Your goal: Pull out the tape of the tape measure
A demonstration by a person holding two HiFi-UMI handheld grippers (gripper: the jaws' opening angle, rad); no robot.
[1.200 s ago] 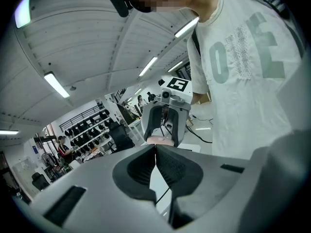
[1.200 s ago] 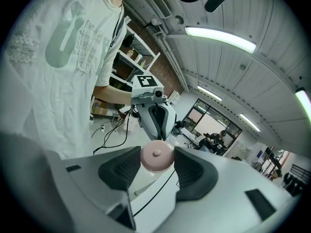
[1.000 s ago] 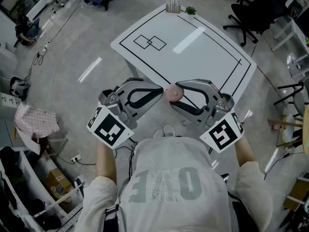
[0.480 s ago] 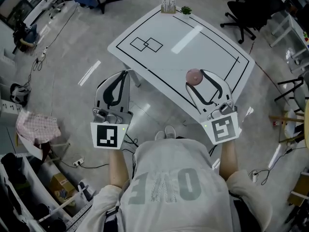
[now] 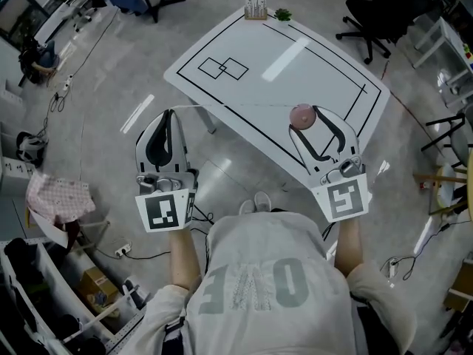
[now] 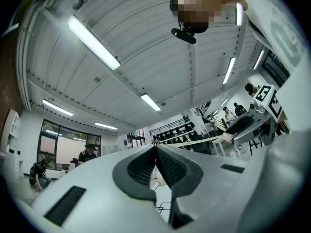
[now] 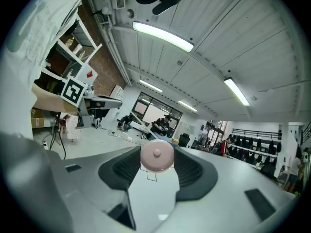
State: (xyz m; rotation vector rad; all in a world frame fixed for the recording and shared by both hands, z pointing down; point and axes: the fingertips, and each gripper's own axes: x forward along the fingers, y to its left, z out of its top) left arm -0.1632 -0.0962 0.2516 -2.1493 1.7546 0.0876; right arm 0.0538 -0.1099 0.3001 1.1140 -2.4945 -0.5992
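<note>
Arms spread, the left gripper (image 5: 169, 114) pinches the pale tape (image 5: 236, 106), taut to the pink round tape measure (image 5: 301, 115) clamped in the right gripper (image 5: 309, 112).

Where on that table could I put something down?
Most of the table is bare, from the drawn squares to the right edge. Crowded: holder and plant at the far corner; tape measure and tape over the near side.

Pale grey short-sleeved T-shirt (image 5: 259, 287) at six o'clock; light-grey plastic left gripper (image 5: 168, 112) and right gripper (image 5: 310, 118).
Large darker-grey block letters on the shirt; dark ribbed jaw pads (image 7: 193, 173); white cubes (image 5: 164, 211) with black square markers.
</note>
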